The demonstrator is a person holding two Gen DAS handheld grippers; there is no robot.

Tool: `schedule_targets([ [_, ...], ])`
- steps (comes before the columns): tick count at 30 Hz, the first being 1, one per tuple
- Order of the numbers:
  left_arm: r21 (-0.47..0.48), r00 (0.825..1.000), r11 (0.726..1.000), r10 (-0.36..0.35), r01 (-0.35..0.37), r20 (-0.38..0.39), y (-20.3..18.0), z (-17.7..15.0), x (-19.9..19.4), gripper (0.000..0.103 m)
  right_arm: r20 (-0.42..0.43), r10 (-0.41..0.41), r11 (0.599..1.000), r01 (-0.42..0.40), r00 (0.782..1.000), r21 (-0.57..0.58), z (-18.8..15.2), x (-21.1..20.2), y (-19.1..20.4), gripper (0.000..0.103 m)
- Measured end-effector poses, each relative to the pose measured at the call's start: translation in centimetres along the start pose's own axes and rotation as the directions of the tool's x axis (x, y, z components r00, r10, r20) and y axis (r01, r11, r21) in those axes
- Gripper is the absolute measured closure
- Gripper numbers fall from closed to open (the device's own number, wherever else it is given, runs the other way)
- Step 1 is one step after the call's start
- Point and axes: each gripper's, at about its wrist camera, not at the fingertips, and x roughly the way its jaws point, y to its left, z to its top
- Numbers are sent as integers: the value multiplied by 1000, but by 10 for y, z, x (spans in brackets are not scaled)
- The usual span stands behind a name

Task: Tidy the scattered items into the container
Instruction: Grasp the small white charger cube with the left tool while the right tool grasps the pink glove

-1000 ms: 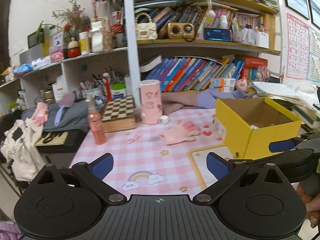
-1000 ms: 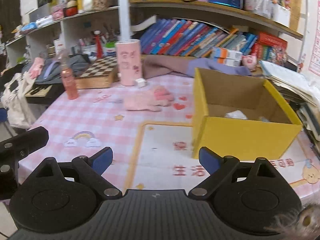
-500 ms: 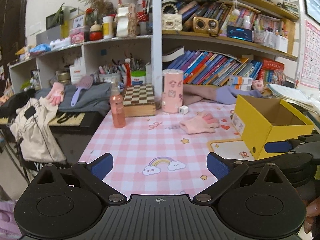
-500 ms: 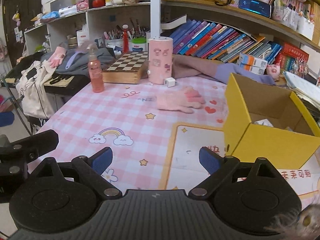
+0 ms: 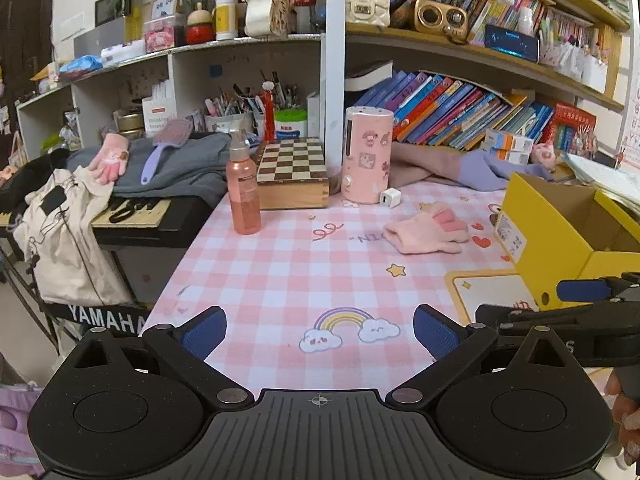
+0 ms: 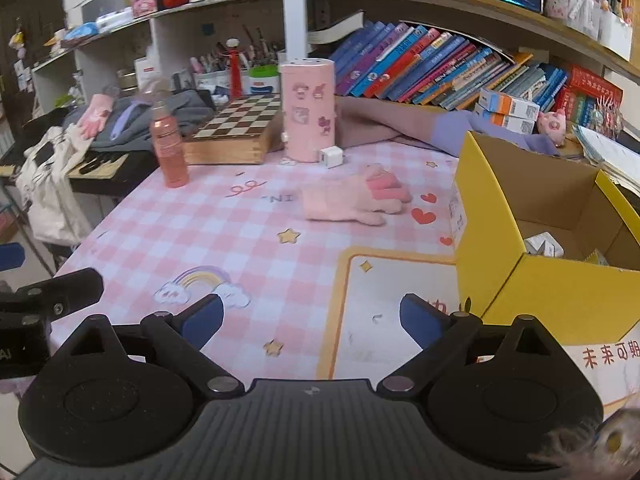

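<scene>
The left claw [image 5: 318, 330] hangs low over the near edge of the pink checked tablecloth [image 5: 280, 272], its blue-padded fingers spread wide with nothing between them. Just ahead of it, between the fingertips, lies a printed rainbow with clouds [image 5: 348, 330]. The right claw [image 6: 310, 318] is also spread wide and empty, poised over the edge of a white mat with a yellow border [image 6: 384, 312]; the left claw's dark body shows at its far left.

Close to the right claw's right finger stands the yellow box [image 6: 560, 304], open at the top, with some white crumpled items on its floor [image 6: 544, 245]. In the left view the same box [image 5: 560, 240] sits ahead and to the right.

Farther ahead of both claws, roughly in the middle of the cloth, a pink glove [image 6: 352, 200] lies flat just left of the box, apart from it. Beyond the glove a small white charger cube [image 6: 331, 157] sits right beside a tall pink cylinder with stickers [image 6: 307, 110]. Ahead and to the left stand a pink spray bottle [image 5: 243, 194] and, behind it, a wooden chessboard box [image 5: 291, 172].

Farthest away, a second pink glove [image 5: 110, 158] and a purple hairbrush [image 5: 164, 148] rest on grey cloth off the table's left side, below shelves packed with books [image 5: 460, 108].
</scene>
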Motion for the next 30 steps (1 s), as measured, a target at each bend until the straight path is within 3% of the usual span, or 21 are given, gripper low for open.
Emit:
schedule_targets([
  [15,57,999,998,21,-19,-39,-3,53,92,2,-8,-37,999,37,999,40,50,103,-26,7],
  [23,98,997,995,29,-23,-66,-8,80,143,2,-44,21,1000,-21,999,-8,68,157,-19,11],
  [30,147,996,989,-3,16,-90,-22,100,181,2,-47,36,998,-38,998,-47,78,197,-11,36],
])
